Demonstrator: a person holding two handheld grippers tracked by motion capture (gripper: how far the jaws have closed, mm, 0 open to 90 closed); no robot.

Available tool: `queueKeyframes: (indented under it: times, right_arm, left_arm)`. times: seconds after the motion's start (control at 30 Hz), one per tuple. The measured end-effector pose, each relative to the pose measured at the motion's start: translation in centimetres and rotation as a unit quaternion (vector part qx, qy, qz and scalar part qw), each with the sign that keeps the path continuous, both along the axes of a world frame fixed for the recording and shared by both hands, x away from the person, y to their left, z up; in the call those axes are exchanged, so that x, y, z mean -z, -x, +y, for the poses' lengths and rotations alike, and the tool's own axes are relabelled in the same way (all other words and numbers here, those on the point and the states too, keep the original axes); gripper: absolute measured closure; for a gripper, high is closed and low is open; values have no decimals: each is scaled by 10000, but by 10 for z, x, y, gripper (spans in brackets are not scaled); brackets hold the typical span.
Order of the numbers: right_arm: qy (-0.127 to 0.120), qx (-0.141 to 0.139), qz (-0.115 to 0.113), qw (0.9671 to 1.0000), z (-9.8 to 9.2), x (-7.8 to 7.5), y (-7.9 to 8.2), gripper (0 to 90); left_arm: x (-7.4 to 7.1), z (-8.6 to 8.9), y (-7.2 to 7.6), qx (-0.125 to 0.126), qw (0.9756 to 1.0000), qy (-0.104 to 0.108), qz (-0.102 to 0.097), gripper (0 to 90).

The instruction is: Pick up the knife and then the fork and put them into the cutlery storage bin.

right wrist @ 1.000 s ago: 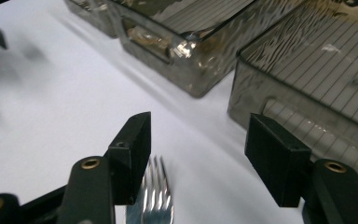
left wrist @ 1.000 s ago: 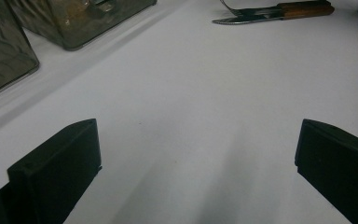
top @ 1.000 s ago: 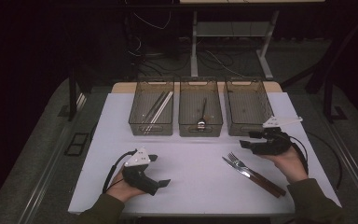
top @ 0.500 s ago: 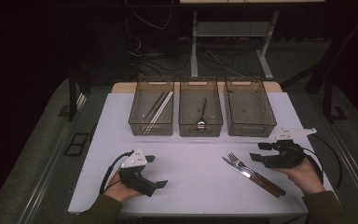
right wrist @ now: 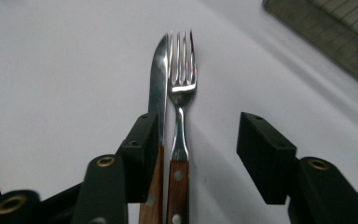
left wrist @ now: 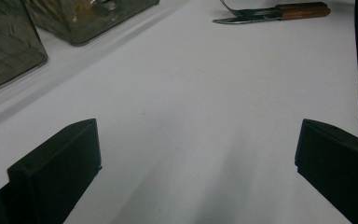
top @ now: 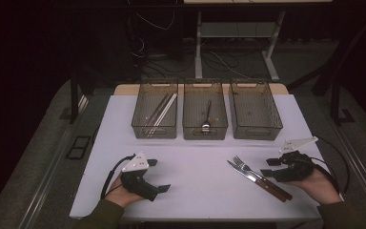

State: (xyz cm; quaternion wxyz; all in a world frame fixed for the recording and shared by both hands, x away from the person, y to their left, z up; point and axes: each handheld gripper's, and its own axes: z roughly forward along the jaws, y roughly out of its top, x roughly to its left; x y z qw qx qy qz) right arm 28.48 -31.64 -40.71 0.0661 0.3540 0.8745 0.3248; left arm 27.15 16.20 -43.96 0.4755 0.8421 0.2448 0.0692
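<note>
The fork [right wrist: 182, 93] and knife [right wrist: 157, 84] lay side by side on the white bench [top: 195, 162]. The right hand-held gripper [right wrist: 193, 154] straddled the fork's neck, its jaws half open and just closing, gripping nothing. The left hand-held gripper [left wrist: 196, 168] rested well apart, wide open and empty.

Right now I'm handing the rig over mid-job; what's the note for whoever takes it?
Left gripper: open, resting on the table, nothing between its jaws.
Right gripper: jaws have just been closing, not yet gripping; the fork handle lies between them, the knife by the left jaw.
Fork and knife lie side by side, front right of the table.
Done: chopsticks in the left bin, spoon in the middle bin.
Left: fork and knife; the right bin looks empty.
</note>
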Motion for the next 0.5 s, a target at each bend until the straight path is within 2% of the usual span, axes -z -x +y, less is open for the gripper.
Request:
queueKeyframes:
  times: [0.27,0.5]
  right_arm:
    - [578,-159,361,9975,6,7,-1,628]
    - [867,-372,576,9939,10,12,-1,682]
  left_arm:
    - [1,-1,-1,18,10000,-34,-6,0]
    - [1,-1,-1,24,10000,-54,1,0]
